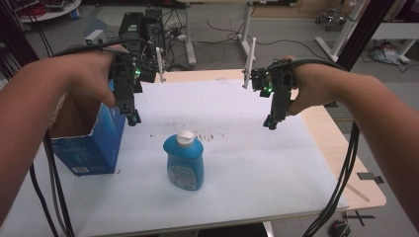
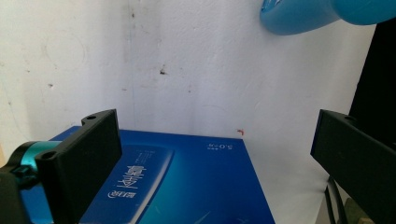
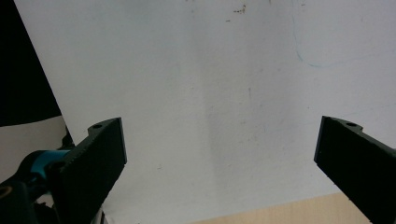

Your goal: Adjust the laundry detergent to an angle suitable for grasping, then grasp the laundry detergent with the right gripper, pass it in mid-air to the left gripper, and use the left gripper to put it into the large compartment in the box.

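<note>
A blue detergent bottle with a white cap stands upright on the white table sheet, near the front middle. Its blue body edge shows at the top of the left gripper view. An open-topped blue box stands at the table's left edge; its printed blue side lies below the left jaws. My left gripper hangs open above the box's right rim, holding nothing. My right gripper hangs open over the bare sheet right of the bottle, also holding nothing.
The wooden tabletop shows past the sheet on the right. Two white posts rise at the table's far edge. Cables trail down from both grippers. A computer tower and table legs stand on the floor behind.
</note>
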The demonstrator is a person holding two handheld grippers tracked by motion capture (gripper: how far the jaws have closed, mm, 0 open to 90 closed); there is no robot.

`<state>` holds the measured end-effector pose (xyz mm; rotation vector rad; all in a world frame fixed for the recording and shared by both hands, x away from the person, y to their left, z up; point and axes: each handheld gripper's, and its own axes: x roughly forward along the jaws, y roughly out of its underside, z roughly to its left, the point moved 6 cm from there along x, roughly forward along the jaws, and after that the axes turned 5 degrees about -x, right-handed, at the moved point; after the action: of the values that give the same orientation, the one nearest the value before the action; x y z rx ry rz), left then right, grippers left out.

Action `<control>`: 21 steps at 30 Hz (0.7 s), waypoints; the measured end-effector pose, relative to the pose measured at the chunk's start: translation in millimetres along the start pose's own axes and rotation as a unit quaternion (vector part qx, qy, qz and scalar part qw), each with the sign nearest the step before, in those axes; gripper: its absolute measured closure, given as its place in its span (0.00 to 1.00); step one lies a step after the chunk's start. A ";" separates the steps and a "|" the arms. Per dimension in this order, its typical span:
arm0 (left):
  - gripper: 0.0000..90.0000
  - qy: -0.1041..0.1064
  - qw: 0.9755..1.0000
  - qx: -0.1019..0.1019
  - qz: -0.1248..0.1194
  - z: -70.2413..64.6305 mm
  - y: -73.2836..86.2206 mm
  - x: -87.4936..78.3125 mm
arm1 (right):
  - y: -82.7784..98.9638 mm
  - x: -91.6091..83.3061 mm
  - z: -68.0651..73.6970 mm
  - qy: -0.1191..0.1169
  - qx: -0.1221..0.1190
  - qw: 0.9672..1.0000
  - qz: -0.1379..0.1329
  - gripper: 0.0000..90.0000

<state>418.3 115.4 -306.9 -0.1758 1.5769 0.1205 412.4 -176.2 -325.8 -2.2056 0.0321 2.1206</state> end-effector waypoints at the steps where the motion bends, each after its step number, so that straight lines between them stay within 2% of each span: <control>1: 0.02 0.000 1.000 -0.001 -0.001 -0.2 0.2 -0.4 | -0.6 -0.1 -0.4 0.000 -0.005 1.000 -0.001 0.02; 7: 0.02 -0.001 1.000 -0.002 0.005 -4.0 0.7 1.1 | -3.8 -1.0 0.6 0.001 -0.011 1.000 -0.005 0.02; 9: 0.02 -0.002 1.000 0.001 0.007 -4.9 0.0 1.7 | -2.7 -1.3 0.2 0.002 -0.009 1.000 -0.006 0.02; 10: 0.02 -0.003 1.000 0.003 0.006 -4.8 -0.5 1.7 | -2.3 -1.5 0.8 0.003 0.000 1.000 -0.007 0.02; 11: 0.02 -0.003 1.000 0.003 0.006 -4.8 -0.5 1.7 | -1.4 -1.4 0.1 0.002 -0.005 1.000 -0.008 0.02; 15: 0.02 -0.003 1.000 0.010 0.004 -4.2 -2.3 2.9 | -0.6 -1.2 1.6 0.001 0.005 1.000 -0.020 0.02; 21: 0.02 -0.002 1.000 0.007 0.003 -3.0 0.2 5.8 | 2.1 -0.1 7.8 -0.009 0.011 0.999 -0.038 0.02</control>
<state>415.2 114.9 -312.6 -0.1596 1.5730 0.1139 404.5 -177.7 -326.1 -2.1408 -0.0290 2.0907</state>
